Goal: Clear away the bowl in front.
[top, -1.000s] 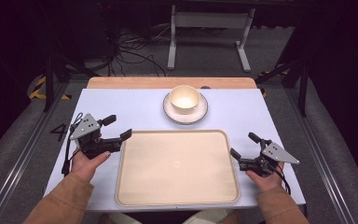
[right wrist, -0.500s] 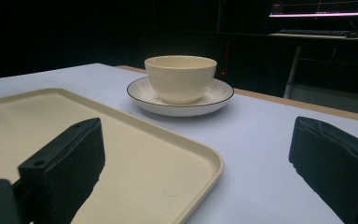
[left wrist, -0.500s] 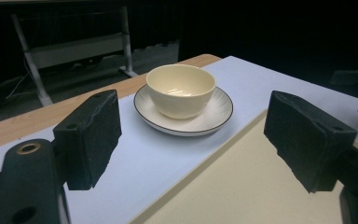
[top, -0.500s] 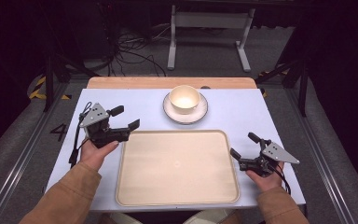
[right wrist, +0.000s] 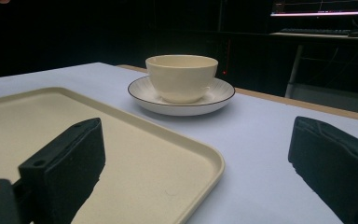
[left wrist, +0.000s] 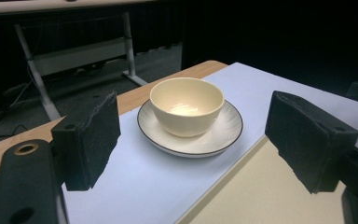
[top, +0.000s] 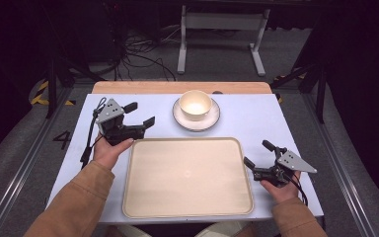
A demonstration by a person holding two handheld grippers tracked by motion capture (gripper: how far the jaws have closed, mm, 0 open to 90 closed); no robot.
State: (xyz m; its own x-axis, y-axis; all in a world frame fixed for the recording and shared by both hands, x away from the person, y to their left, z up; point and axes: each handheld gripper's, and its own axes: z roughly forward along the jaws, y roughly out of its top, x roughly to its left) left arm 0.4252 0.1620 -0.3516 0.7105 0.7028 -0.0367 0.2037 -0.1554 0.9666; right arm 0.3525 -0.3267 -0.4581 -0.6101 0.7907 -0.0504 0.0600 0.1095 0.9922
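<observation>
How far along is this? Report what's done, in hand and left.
Nothing looks done: the bowl sits on its saucer, the tray bare. In hand: the left gripper, fingers open, faces the bowl. The right gripper rests open beside the tray. Grasping and moving remain.

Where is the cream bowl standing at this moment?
In the high view the cream bowl stands upright on a white saucer near the far edge of the table, just beyond the beige tray. The open left gripper is pointing toward it.

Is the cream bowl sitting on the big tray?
No, the bowl sits on a saucer on the table, beyond the bare tray.
</observation>
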